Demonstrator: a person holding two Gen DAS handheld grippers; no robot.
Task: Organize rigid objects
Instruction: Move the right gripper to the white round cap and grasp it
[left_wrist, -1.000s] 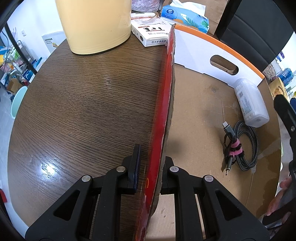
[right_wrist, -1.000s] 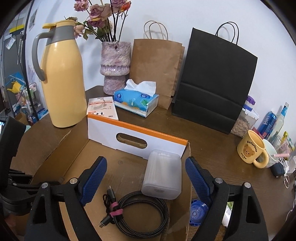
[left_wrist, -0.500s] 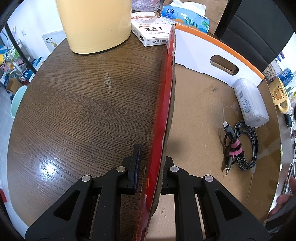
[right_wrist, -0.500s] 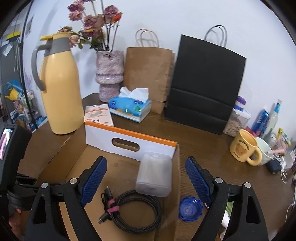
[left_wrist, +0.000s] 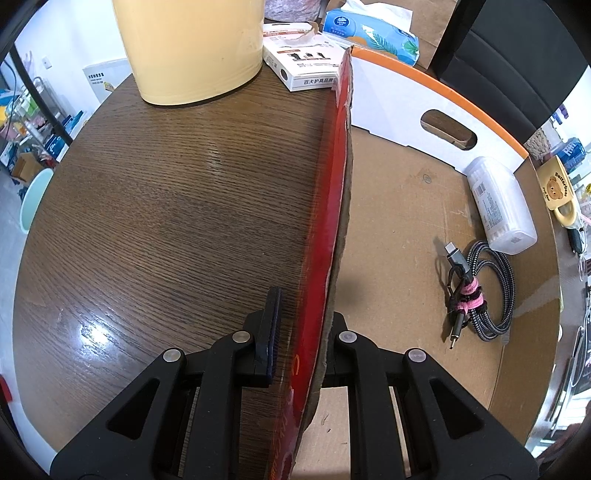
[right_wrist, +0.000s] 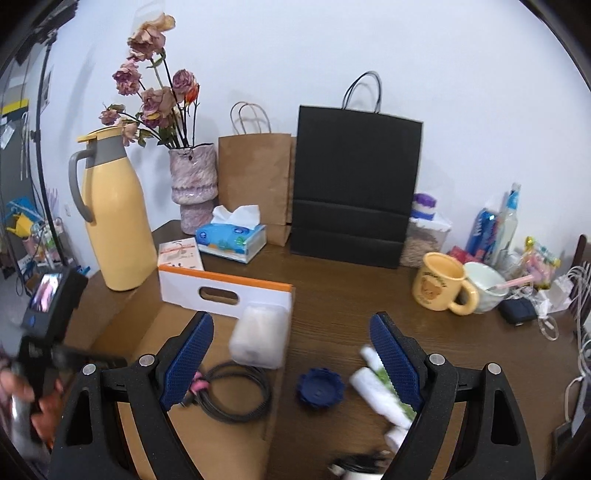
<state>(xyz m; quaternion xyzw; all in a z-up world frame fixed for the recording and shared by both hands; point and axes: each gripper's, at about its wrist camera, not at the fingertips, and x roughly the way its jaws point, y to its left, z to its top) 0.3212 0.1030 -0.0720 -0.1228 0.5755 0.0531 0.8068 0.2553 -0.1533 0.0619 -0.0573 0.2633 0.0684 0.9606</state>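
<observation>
My left gripper (left_wrist: 303, 317) is shut on the red side wall (left_wrist: 332, 206) of an open cardboard box (left_wrist: 399, 229), one pad on each face. On the box floor lie a clear plastic container (left_wrist: 498, 206) and a coiled braided cable (left_wrist: 480, 291). My right gripper (right_wrist: 291, 325) stands open over the box's right edge with nothing between its fingers. Below it I see the container (right_wrist: 258, 336), the cable (right_wrist: 236, 391), a blue round lid (right_wrist: 319, 387) and white tubes (right_wrist: 376, 387) on the table outside the box.
A yellow jug (right_wrist: 118, 221), vase (right_wrist: 192, 184), tissue box (right_wrist: 231, 238), small white carton (right_wrist: 181, 253) and two paper bags (right_wrist: 354, 184) stand behind the box. A yellow mug (right_wrist: 439, 284), a white cup (right_wrist: 484, 284) and clutter fill the right side.
The right gripper has swung right and risen, so the lid and tubes now show between its fingers. It has left the left wrist view. The left gripper keeps still on the box wall.
</observation>
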